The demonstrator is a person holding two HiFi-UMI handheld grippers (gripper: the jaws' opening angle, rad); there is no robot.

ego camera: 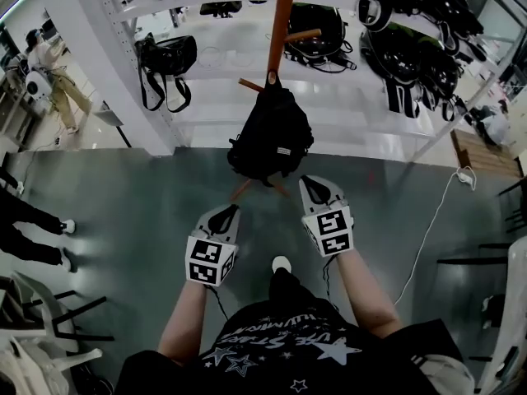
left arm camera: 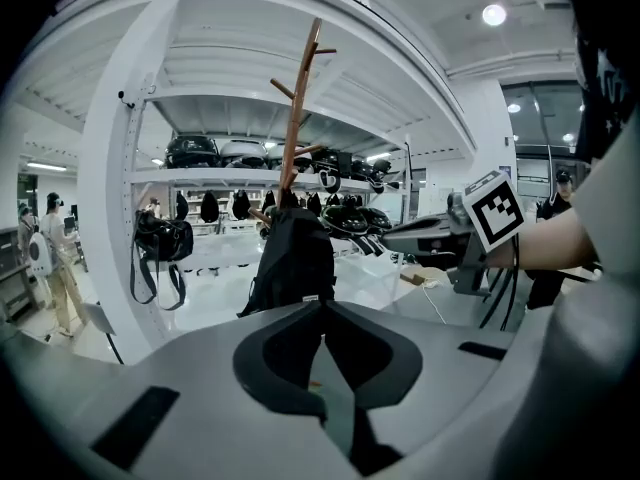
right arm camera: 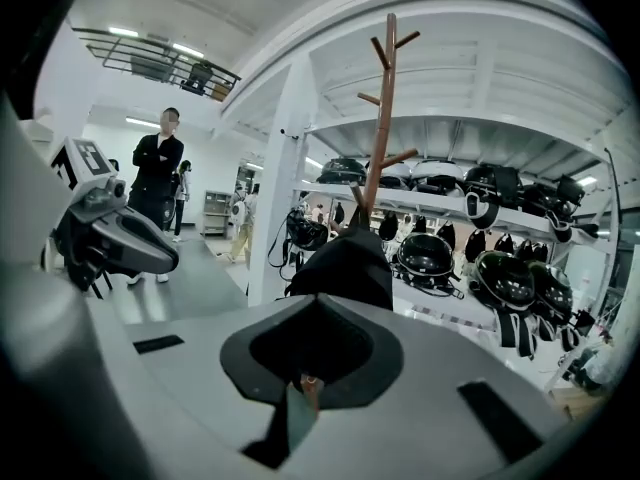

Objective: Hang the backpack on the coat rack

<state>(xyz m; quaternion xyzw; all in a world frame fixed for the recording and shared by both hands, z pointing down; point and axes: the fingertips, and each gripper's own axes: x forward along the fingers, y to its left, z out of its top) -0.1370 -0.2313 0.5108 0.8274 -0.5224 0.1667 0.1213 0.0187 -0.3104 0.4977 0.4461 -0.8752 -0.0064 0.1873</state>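
Beyond both grippers, on the far side of the dark floor (ego camera: 148,220), the black backpack (ego camera: 270,138) hangs against the pole of the wooden coat rack (ego camera: 280,23). Its top reaches up to one of the lower pegs. The strap seems to be looped over that peg, though no view shows the loop itself clearly. The bag's bottom is clear of the floor and nothing else touches it.

The left gripper (ego camera: 224,214) sits near the person, apart from the bag, its jaws pressed together with nothing between them. The right gripper (ego camera: 317,189) is just to the right of it, a little nearer the bag but also not touching it. Its jaws are likewise closed and empty.

Judging from this, the hanging itself looks done and the release step is over. What remains is only to check that the bag hangs steady, and to keep both grippers away so they do not knock it.
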